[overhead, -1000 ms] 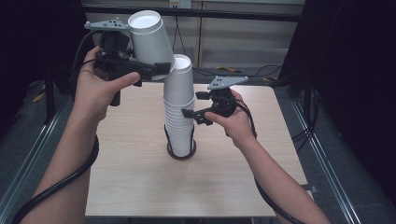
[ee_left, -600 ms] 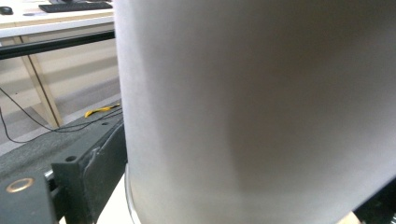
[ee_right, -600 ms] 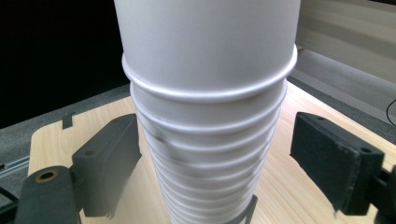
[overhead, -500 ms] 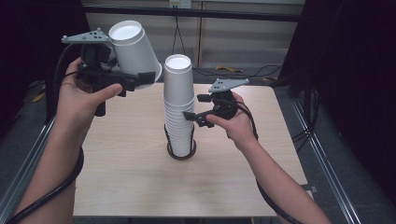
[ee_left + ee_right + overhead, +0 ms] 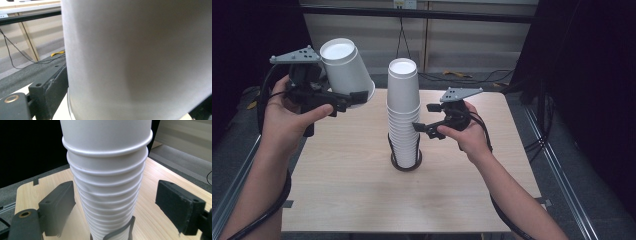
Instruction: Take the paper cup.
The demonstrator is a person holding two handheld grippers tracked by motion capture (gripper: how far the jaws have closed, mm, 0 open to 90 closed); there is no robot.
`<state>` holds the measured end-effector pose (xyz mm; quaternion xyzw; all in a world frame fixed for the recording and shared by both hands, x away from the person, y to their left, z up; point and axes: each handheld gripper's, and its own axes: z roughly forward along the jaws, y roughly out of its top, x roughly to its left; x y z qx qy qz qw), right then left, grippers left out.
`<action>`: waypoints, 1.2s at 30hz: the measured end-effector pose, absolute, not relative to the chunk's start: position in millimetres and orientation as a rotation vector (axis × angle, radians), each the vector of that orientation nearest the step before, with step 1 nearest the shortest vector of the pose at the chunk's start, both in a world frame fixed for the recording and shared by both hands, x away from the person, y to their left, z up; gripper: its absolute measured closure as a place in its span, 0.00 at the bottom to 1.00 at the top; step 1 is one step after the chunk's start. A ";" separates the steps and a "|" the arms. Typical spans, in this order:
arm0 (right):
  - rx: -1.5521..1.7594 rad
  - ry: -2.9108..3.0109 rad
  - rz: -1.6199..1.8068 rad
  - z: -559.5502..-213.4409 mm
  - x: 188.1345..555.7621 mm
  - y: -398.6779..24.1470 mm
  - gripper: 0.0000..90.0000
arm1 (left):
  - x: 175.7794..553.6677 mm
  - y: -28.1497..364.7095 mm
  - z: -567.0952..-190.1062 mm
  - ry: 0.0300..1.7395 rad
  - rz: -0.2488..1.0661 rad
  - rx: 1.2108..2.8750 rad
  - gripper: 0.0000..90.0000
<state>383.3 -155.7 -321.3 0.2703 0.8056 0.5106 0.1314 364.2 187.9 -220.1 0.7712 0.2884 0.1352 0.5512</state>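
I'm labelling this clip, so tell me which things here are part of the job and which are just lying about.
Part of the job:
- single white cup, upside down in the left gripper
- stack of white cups
- black ring stand under the stack
- right gripper, open around the stack

Lying about:
- table
- cables on the floor behind
- yellow object on the floor

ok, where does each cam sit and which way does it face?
High view: above the person's side, looking forward and down at the table; both forearms, left claw, right claw.
Left gripper view: on the left claw, facing the held cup; one jaw.
Right gripper view: on the right claw, facing the cup stack; both jaws, apart.
Shared: high and right views show the stack.
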 end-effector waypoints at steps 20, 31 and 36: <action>0.738 2.412 1.438 -340.7 369.3 -173.4 0.17 | 353.2 187.1 -274.2 0.710 0.301 2.001 0.09; 0.752 2.424 1.438 -352.8 367.5 -187.6 0.18 | 349.2 175.9 -296.2 0.683 0.266 2.081 0.09; 0.755 2.429 1.441 -354.4 365.7 -190.8 0.18 | 344.5 170.0 -301.7 0.666 0.267 2.117 0.09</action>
